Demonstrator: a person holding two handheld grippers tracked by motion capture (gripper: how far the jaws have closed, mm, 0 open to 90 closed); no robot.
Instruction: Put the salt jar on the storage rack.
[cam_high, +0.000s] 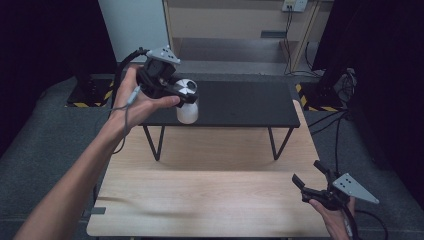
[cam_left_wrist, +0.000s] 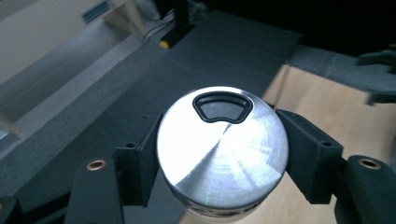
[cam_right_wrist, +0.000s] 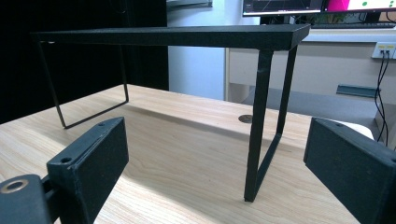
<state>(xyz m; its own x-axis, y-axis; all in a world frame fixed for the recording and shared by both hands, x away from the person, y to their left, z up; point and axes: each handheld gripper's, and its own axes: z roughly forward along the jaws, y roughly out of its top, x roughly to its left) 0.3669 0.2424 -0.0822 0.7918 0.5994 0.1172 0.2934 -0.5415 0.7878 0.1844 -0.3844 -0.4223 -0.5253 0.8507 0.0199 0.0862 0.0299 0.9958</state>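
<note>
A white tumbler (cam_high: 187, 114) with a brushed silver lid (cam_left_wrist: 222, 144) and a black drinking slot is held upright over the front left edge of the black raised shelf (cam_high: 240, 102). My left gripper (cam_high: 186, 95) is shut on it, one jaw on each side just under the lid, as the left gripper view (cam_left_wrist: 222, 156) shows. My right gripper (cam_high: 306, 172) is low at the near right corner of the wooden table (cam_high: 210, 190). It stands open with nothing between its jaws, and in the right gripper view (cam_right_wrist: 217, 158) it faces the shelf's legs.
The shelf (cam_right_wrist: 187, 35) stands on thin black wire legs (cam_right_wrist: 259, 126) at the back of the wooden table (cam_right_wrist: 177, 154). Behind the table are a wooden cabinet (cam_high: 235, 25), cables (cam_high: 325, 120) on the grey floor and dark curtains on both sides.
</note>
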